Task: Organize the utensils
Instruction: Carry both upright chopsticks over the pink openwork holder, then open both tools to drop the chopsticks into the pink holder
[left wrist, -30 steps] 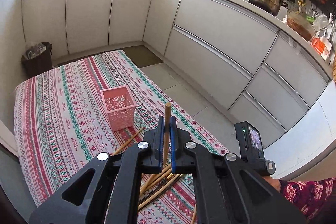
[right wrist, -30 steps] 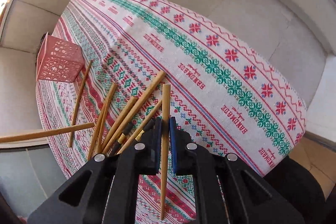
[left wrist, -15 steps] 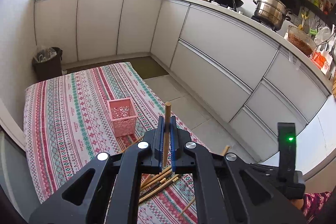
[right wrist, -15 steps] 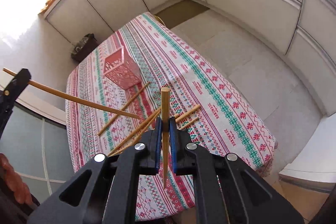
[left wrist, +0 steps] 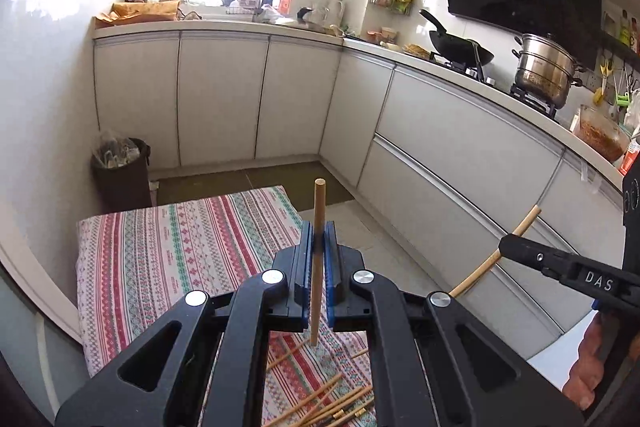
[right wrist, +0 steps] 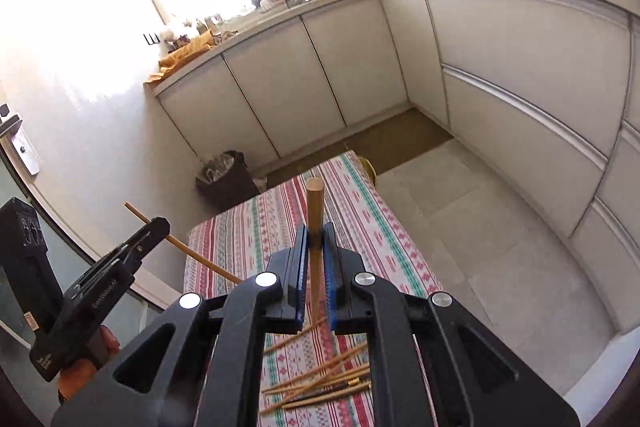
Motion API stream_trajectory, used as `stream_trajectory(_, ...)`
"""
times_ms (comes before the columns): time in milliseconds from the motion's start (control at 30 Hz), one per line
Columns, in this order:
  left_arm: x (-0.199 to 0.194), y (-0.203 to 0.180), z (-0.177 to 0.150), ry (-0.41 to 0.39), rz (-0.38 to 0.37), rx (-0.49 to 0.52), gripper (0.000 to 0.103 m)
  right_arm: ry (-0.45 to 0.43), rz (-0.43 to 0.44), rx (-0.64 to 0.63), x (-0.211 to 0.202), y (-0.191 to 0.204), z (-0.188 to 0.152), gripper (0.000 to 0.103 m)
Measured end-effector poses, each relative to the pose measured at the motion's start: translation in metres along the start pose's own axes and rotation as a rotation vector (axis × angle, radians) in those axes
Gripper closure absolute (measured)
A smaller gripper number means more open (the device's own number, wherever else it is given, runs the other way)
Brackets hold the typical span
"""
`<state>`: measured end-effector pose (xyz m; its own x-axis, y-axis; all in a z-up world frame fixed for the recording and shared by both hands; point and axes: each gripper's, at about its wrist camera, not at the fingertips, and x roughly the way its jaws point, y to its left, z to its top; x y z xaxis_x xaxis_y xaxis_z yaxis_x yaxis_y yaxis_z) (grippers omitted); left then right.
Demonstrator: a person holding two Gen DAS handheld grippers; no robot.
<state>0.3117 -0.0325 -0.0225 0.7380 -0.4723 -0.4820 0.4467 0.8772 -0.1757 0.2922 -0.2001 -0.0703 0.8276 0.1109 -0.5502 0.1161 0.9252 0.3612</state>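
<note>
Bamboo on both sides: the left hand-held gripper (left wrist: 316,259) is clamped tight on one chopstick (left wrist: 318,227), the stick standing nearly upright through the blue pads, its blunt end poking above them at frame centre and its thin end dropping below. Same story in the right wrist view, where the right hand-held gripper (right wrist: 316,259) is pinched shut on a second chopstick (right wrist: 315,223), also upright along the frame's vertical. Each one shows up in the other's picture: the right at the right edge of the left view, its stick slanting up to the right; the left at lower left of the right view, its stick angled up-left. Down at the bottom of both frames, loose chopsticks (right wrist: 320,379) lie fanned on the striped tablecloth (right wrist: 248,239) of the table, well below the two hand-held grippers. No holder or basket shows in either view, possibly hidden behind the black gripper bodies, so I can't say which hand is nearer to it. My read: the coming move depends on tipping each stick's long axis down over a container that must first come back into sight.
</note>
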Motion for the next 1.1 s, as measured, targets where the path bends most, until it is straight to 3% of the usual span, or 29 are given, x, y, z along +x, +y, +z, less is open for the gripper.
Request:
stream_trajectory(233, 0.046, 0.02, 0.013, -0.021, 0.078, 0.005, 0.099, -0.044, 0.035, -0.033, 0.05, 0.017, 0.027, 0.095)
stream_trajectory(433, 0.092, 0.039, 0.0, 0.033, 0.111, -0.013, 0.098, -0.034, 0.043, -0.049, 0.093, 0.019, 0.022, 0.095)
stream_trajectory(500, 0.102, 0.044, -0.009, 0.056, 0.094, -0.03, 0.091, -0.022, 0.039, -0.051, 0.105, 0.018, 0.019, 0.095)
stream_trajectory(567, 0.101, 0.049, -0.015, 0.048, 0.095, -0.045, 0.078, -0.01, 0.038, -0.054, 0.115, 0.019, 0.015, 0.095)
stream_trajectory(900, 0.039, 0.069, -0.006, -0.143, 0.122, -0.161, 0.075, -0.013, 0.034, -0.1, 0.147, 0.033, 0.01, 0.095)
stream_trajectory(1100, 0.035, 0.083, -0.014, -0.129, 0.182, -0.18, 0.07, -0.008, 0.034, -0.132, 0.168, 0.038, -0.002, 0.092)
